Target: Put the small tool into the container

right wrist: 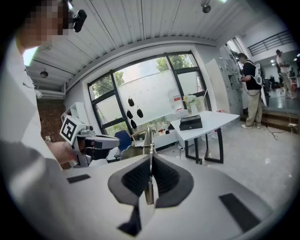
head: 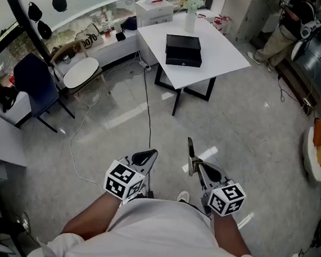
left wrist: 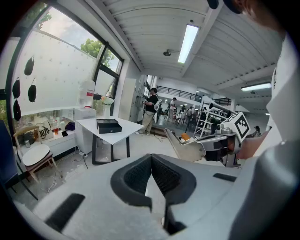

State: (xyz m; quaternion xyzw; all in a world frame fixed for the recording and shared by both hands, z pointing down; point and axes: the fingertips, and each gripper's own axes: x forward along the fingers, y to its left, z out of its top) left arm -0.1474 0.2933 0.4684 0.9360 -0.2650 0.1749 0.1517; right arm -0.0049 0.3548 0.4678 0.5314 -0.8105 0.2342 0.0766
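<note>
The small tool (head: 190, 150) is a thin flat metal strip. It stands up between the pads of my right gripper (head: 194, 168), which is shut on it; in the right gripper view the tool (right wrist: 148, 140) pokes out past the jaws of that gripper (right wrist: 149, 161). My left gripper (head: 148, 156) is shut with nothing in it, its pads meeting at the tip of the left gripper (left wrist: 151, 161). Both are held close to my body, far above the floor. The container is a black box (head: 183, 50) on the white table (head: 224, 49), well ahead; the box (left wrist: 108, 125) (right wrist: 191, 122) shows in both gripper views.
A white vase (head: 190, 18) and a white box (head: 153, 11) stand at the table's far side. A blue chair (head: 35, 82) and a round white stool (head: 81, 72) are at the left. A black cable (head: 148, 112) runs across the floor. A person (head: 289, 24) stands far right.
</note>
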